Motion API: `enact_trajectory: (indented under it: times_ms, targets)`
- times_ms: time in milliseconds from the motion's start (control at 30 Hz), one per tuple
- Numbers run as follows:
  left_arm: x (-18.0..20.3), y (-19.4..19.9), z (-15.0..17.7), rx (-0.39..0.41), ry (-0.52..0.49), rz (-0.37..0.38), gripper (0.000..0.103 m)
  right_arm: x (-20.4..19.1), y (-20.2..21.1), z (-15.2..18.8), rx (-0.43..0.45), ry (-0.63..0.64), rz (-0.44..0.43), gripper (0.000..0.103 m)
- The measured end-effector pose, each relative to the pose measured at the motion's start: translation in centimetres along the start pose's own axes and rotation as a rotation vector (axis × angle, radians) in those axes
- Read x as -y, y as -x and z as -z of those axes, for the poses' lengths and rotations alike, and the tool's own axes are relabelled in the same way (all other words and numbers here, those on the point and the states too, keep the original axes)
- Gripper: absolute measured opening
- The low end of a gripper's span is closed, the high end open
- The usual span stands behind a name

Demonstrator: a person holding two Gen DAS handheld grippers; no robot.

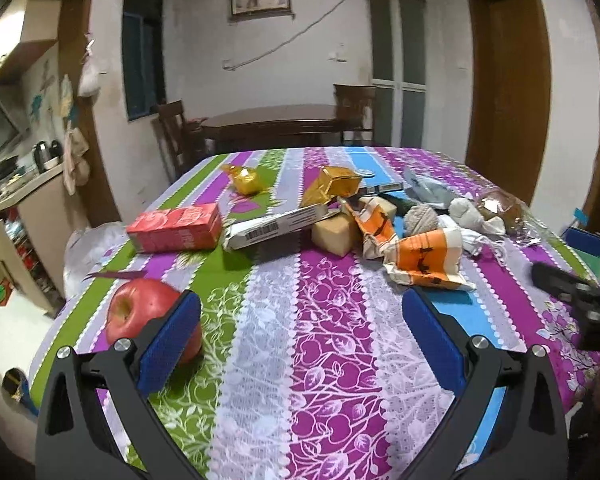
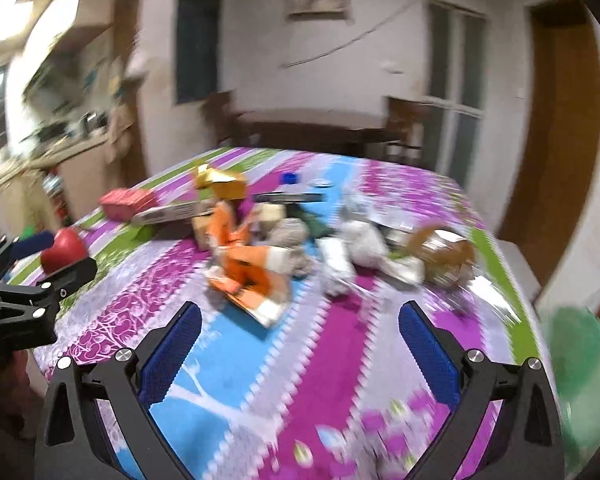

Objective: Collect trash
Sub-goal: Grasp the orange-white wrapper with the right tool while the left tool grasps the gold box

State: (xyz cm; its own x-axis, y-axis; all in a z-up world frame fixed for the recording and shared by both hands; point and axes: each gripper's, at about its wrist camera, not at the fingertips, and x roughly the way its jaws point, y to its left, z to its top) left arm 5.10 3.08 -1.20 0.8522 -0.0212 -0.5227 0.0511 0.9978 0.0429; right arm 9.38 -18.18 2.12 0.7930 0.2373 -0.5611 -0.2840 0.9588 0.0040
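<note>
Your left tongs [image 1: 301, 334] hang spread and empty beside the apple [image 1: 140, 312] at the worktop's [image 1: 260, 360] near left; bump it and it rolls off. The trash pile [image 1: 380, 224] lies far centre. Your right tongs [image 2: 300, 338], also spread, seem to be swinging, judging by blur, and may scatter the orange wrapper [image 2: 252, 276].

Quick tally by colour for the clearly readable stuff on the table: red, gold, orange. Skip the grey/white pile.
Red: 2, the apple and the red carton
Gold: 2, the gold wrapper and the gold box
Orange: 2, the orange wrapper and the orange-and-white packet
Total: 6
</note>
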Motion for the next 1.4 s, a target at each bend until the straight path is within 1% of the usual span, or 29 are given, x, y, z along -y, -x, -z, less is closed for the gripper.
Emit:
enact_trajectory:
  times_ms: [33, 67, 100, 133, 200, 233, 300, 333, 367, 433, 467, 500, 533, 567, 667, 767, 800, 900, 967, 1067, 1167, 1233, 1300, 1333, 1367, 1400]
  targets:
    - [0.0, -0.1, -0.1, 0.001, -0.003, 0.013, 0.097, -0.1, -1.2, -0.7, -0.018, 0.023, -0.029, 0.095]
    - [0.0, -0.3, -0.3, 0.000, -0.005, 0.027, 0.097, -0.2, -2.3, -1.2, -0.034, 0.039, -0.053, 0.091]
    - [0.0, -0.6, -0.6, -0.005, -0.003, 0.047, 0.097, -0.2, -3.5, -1.7, -0.056, 0.056, -0.075, 0.085]
    - [-0.1, -0.9, -0.8, -0.013, 0.003, 0.061, 0.097, -0.3, -4.3, -2.1, -0.070, 0.066, -0.086, 0.083]
    - [-0.3, -1.6, -1.1, -0.034, 0.022, 0.077, 0.087, -0.1, -6.9, -3.1, -0.122, 0.083, -0.140, 0.073]
    - [-0.5, -1.9, -1.1, -0.047, 0.031, 0.085, 0.085, -0.1, -7.8, -3.4, -0.138, 0.082, -0.154, 0.072]
    - [-0.9, -2.8, -1.3, -0.075, 0.058, 0.101, 0.076, 0.1, -10.0, -3.8, -0.184, 0.070, -0.192, 0.071]
    - [-1.2, -3.1, -1.3, -0.089, 0.071, 0.109, 0.074, 0.2, -10.8, -4.0, -0.202, 0.066, -0.200, 0.070]
    - [-1.7, -3.6, -1.4, -0.109, 0.091, 0.119, 0.071, 0.2, -11.7, -3.9, -0.225, 0.065, -0.213, 0.067]
    - [-2.3, -4.3, -1.5, -0.135, 0.122, 0.133, 0.068, 0.1, -13.0, -3.8, -0.257, 0.069, -0.242, 0.054]
    - [-2.4, -4.4, -1.5, -0.144, 0.132, 0.136, 0.068, 0.1, -13.7, -3.5, -0.285, 0.063, -0.263, 0.036]
    - [-2.7, -4.7, -1.8, -0.152, 0.144, 0.139, 0.068, 0.2, -14.0, -3.3, -0.298, 0.047, -0.281, 0.027]
    - [-2.8, -4.7, -1.9, -0.152, 0.148, 0.138, 0.068, 0.2, -13.7, -3.0, -0.287, 0.031, -0.297, 0.022]
    - [-2.9, -4.7, -2.2, -0.150, 0.150, 0.133, 0.068, 0.3, -13.5, -2.7, -0.288, 0.007, -0.335, 0.010]
    - [-3.1, -4.5, -3.2, -0.145, 0.146, 0.129, 0.069, 0.6, -11.8, -1.9, -0.260, -0.037, -0.366, 0.008]
    - [-2.5, -5.1, -5.1, -0.184, 0.089, 0.168, 0.087, 1.1, -9.5, -0.8, -0.232, -0.097, -0.413, 0.007]
    - [-2.3, -5.5, -5.9, -0.196, 0.063, 0.185, 0.089, 1.2, -8.6, -0.4, -0.221, -0.118, -0.420, 0.007]
    - [-1.2, -7.1, -8.2, -0.217, -0.011, 0.195, 0.090, 2.3, -5.8, 0.5, -0.173, -0.181, -0.449, 0.007]
    - [0.1, -9.0, -10.0, -0.231, -0.099, 0.197, 0.091, 2.9, -4.4, 1.0, -0.160, -0.218, -0.463, 0.007]
    - [1.6, -12.2, -11.8, -0.272, -0.166, 0.203, 0.091, 3.3, -2.9, 1.8, -0.145, -0.250, -0.471, 0.007]
    - [2.7, -14.4, -12.4, -0.278, -0.157, 0.180, 0.091, 3.6, -2.3, 2.6, -0.149, -0.279, -0.482, 0.008]
    - [3.2, -16.0, -12.6, -0.257, -0.143, 0.118, 0.091, 3.8, -1.9, 3.0, -0.149, -0.292, -0.479, 0.008]
    - [3.3, -17.3, -12.5, -0.246, -0.128, 0.073, 0.091, 3.9, -1.6, 3.3, -0.145, -0.295, -0.475, 0.008]
    - [3.2, -17.8, -12.4, -0.250, -0.114, 0.050, 0.090, 4.0, -1.4, 3.3, -0.143, -0.296, -0.471, 0.008]
    - [2.9, -18.5, -12.3, -0.253, -0.086, 0.032, 0.081, 4.1, -1.3, 3.4, -0.141, -0.296, -0.470, 0.008]
    - [2.6, -18.9, -12.3, -0.263, -0.067, 0.037, 0.066, 4.2, -1.2, 3.4, -0.139, -0.298, -0.469, 0.008]
